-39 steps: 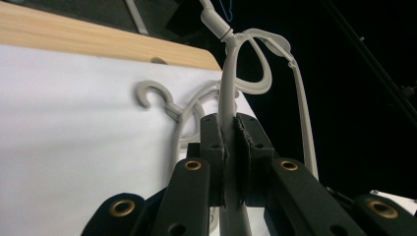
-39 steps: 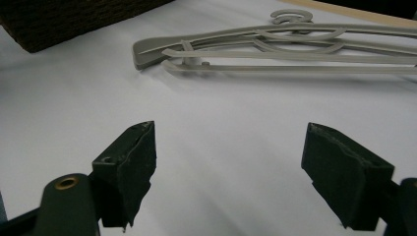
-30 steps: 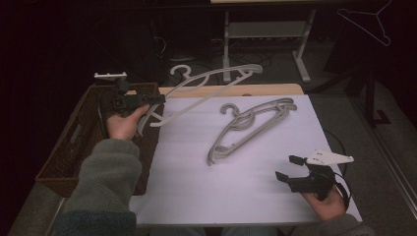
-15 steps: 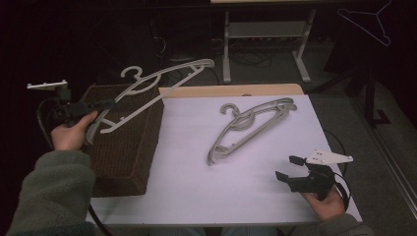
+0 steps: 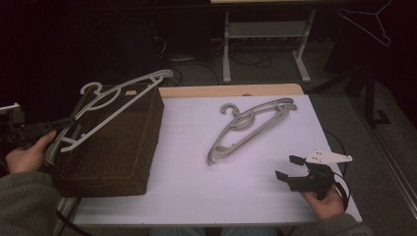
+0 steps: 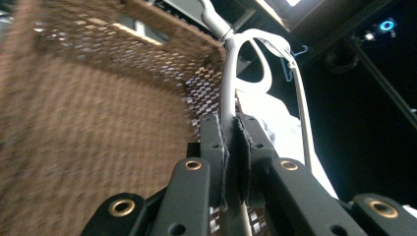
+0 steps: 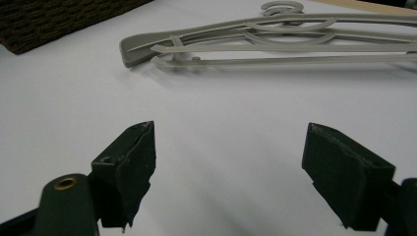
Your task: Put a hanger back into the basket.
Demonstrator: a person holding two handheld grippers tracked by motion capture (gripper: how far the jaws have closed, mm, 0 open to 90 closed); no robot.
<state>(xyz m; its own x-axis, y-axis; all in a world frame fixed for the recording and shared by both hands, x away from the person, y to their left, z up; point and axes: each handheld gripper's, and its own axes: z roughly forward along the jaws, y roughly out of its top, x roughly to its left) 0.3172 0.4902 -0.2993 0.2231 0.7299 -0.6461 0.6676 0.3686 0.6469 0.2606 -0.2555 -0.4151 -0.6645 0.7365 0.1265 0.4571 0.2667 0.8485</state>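
High view: one hanger held over the basket, more lying on the bench.
Nearest, the right gripper rests on the white bench at its right front, jaws wide apart and empty. At the left edge the left gripper has its jaws clamped on a grey hanger, which slants above the brown woven basket. Farther back, mid-bench, stacked grey hangers lie flat, well apart from both grippers.

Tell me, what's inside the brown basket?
The wicker basket shows only its woven brown floor and walls. A grey hanger, clamped in the left gripper, stretches across above it. Its near corner is too dark to check.
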